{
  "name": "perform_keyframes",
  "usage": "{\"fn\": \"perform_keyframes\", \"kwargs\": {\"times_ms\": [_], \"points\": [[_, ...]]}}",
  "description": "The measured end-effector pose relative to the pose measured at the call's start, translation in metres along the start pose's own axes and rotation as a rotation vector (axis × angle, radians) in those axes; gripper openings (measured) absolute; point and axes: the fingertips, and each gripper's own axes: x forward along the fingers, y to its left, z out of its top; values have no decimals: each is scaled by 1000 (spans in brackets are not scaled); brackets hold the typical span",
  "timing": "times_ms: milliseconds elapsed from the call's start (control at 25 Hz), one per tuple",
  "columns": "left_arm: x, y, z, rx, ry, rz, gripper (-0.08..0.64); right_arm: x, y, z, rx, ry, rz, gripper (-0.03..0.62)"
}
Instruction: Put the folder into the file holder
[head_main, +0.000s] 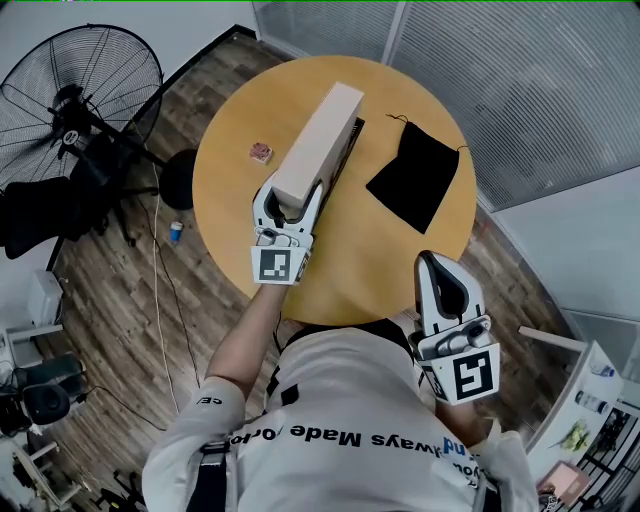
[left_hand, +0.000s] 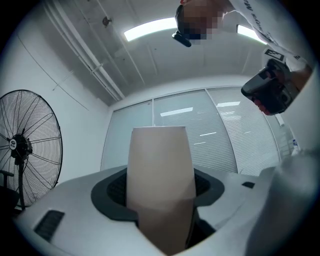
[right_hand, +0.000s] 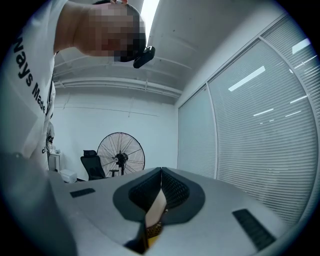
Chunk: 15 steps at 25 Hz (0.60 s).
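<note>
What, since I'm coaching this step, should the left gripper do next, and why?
Probably ease the folder down and slightly right into the file holder: the left gripper is shut on the folder's near end, and the black holder shows just beside its right edge.

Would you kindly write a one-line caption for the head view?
Left tool grips a beige folder at the round wooden table; right tool hangs shut near the person's waist.

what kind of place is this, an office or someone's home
Most likely an office or small meeting room: glass walls with blinds, a round table, plus an office chair and a big standing fan.
</note>
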Motion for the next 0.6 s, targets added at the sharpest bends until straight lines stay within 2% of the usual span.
{"fn": "perform_keyframes", "kwargs": {"times_ms": [600], "points": [[-6, 3, -13, -6, 39, -5, 290, 0, 6, 3, -6, -7, 11, 23]]}}
